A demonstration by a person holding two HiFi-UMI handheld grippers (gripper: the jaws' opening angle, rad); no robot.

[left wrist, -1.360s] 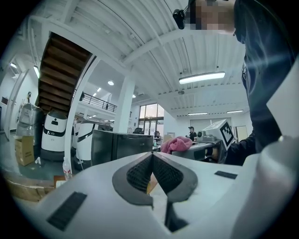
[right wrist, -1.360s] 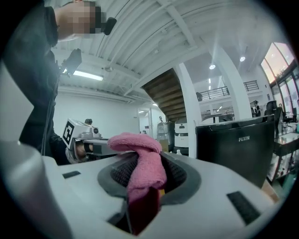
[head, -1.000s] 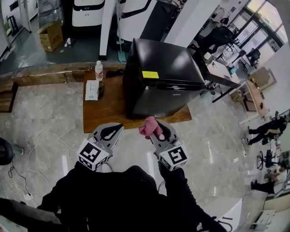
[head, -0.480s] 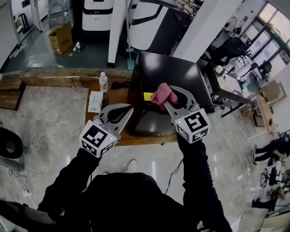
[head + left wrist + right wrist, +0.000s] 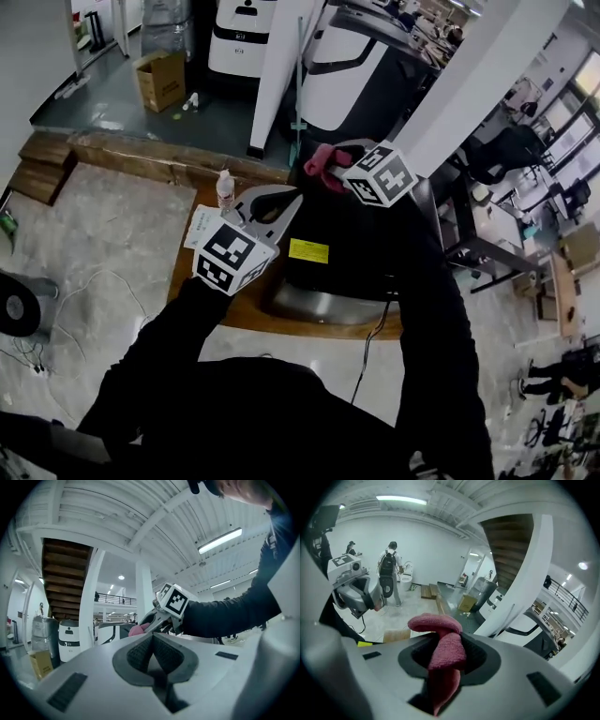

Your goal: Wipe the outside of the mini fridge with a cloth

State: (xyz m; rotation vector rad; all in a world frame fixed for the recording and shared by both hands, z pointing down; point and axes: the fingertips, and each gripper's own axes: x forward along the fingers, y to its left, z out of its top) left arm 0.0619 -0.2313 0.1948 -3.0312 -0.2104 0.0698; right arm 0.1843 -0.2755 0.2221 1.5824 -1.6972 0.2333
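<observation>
Cloth (image 5: 443, 652) pinched in right gripper (image 5: 324, 161) jaws; left gripper (image 5: 152, 641) jaws together.

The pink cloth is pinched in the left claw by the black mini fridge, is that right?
No, it is the right claw that pinches the pink cloth by the black mini fridge, as the right gripper view shows. The left claw is shut on nothing.

The mini fridge (image 5: 352, 230) top lies bare. On the desk (image 5: 300, 326) a water bottle (image 5: 225, 190) and tissue box (image 5: 200, 227) crowd its left side; a white pillar (image 5: 281, 66) rises just behind.
</observation>
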